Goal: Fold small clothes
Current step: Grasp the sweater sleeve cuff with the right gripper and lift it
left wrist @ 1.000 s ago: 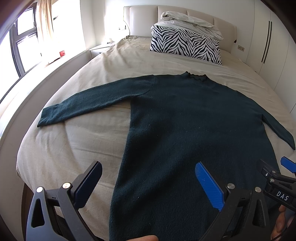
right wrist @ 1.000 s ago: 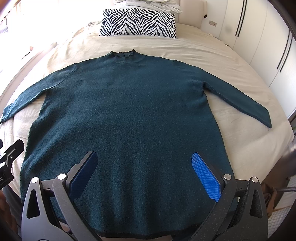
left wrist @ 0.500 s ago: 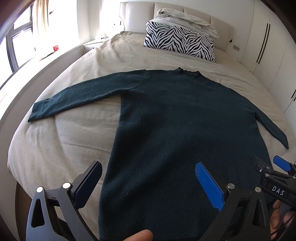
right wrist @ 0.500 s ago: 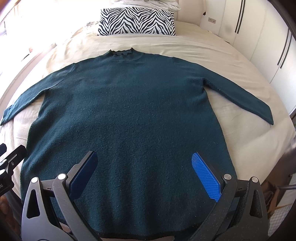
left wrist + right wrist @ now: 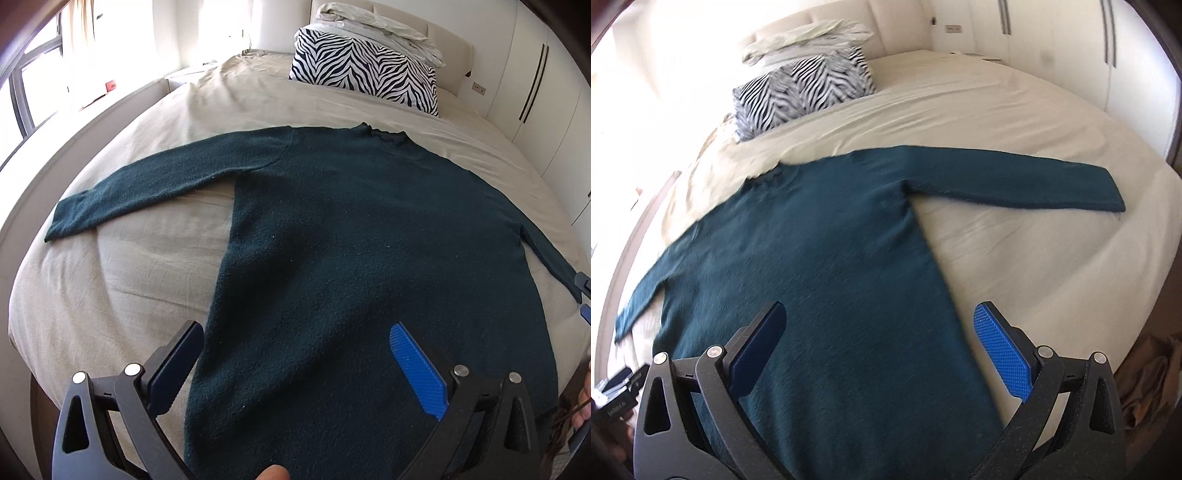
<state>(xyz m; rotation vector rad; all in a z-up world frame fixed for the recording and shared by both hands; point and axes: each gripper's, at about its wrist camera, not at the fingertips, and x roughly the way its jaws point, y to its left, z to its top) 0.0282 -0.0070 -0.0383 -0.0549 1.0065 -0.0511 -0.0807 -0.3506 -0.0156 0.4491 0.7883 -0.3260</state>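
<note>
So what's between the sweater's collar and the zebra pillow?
Only bare beige bedsheet between sweater collar and zebra pillow, clearest in left wrist view.

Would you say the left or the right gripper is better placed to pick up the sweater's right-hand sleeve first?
Right, probably. The right gripper is open beside the sweater's right edge, facing the outstretched right sleeve. The left gripper faces the body and left sleeve.

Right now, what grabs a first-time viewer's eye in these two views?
The dark teal sweater dominates: laid flat, front up, on the beige bed, both sleeves spread wide. Next is the zebra-print pillow near the headboard, with folded pale bedding on top. In the foreground the left gripper and right gripper hover open over the hem end, holding nothing.
</note>
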